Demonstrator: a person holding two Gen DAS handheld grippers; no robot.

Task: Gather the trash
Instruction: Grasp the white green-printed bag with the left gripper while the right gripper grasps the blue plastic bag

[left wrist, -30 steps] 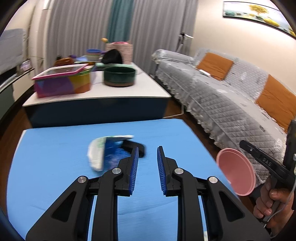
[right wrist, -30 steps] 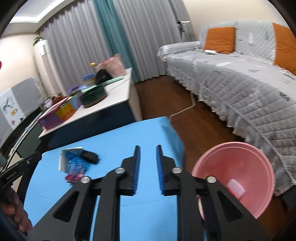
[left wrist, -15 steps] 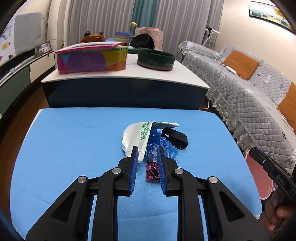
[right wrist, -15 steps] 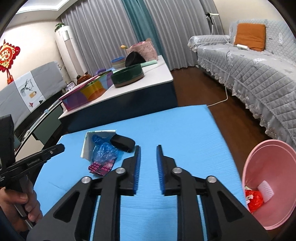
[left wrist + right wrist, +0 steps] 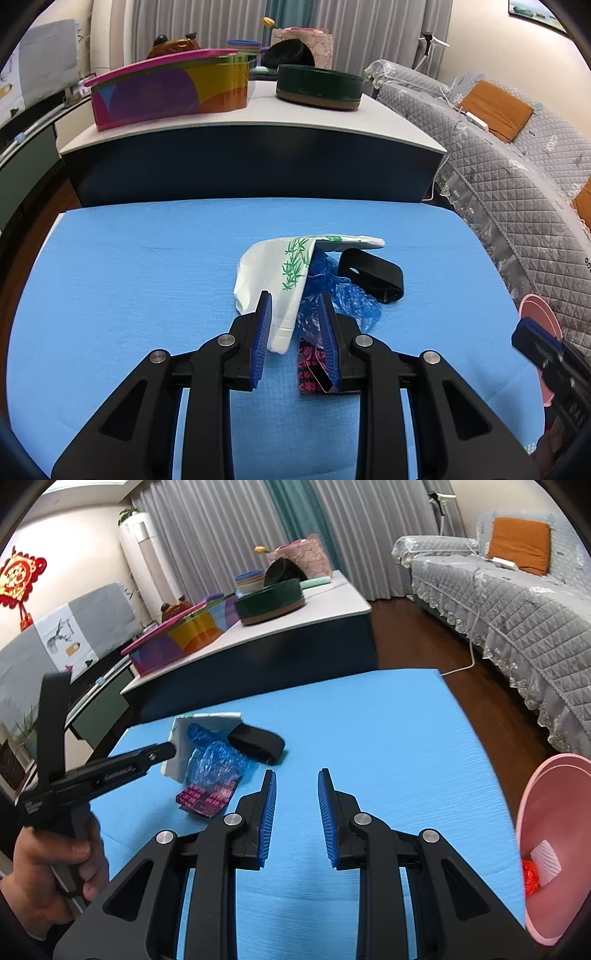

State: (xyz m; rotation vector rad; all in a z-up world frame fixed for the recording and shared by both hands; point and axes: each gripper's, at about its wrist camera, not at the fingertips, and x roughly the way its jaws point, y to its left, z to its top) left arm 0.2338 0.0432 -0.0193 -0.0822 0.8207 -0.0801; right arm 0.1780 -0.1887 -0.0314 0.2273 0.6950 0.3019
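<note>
A pile of trash lies on the blue table [image 5: 129, 288]: a white wrapper with green leaves [image 5: 275, 280], crumpled blue plastic [image 5: 347, 299], a pink-and-black packet [image 5: 310, 369] and a black band [image 5: 373, 273]. My left gripper [image 5: 295, 332] is open, its jaws either side of the white wrapper's near end. In the right wrist view the pile [image 5: 214, 764] lies to the left, the left gripper's fingers [image 5: 155, 755] at the wrapper [image 5: 181, 746]. My right gripper [image 5: 295, 812] is open and empty over the table. The pink bin [image 5: 546, 812] stands at the right.
A low white table [image 5: 258, 122] behind holds a colourful box [image 5: 166, 92] and a dark green bowl [image 5: 317, 86]. A grey quilted sofa [image 5: 517, 166] runs along the right. The bin [image 5: 539, 321] holds a red item [image 5: 530, 877] and a white one.
My left gripper has moved forward to the pile and now straddles the white wrapper. My right gripper has opened wider and swung left, away from the bin.
</note>
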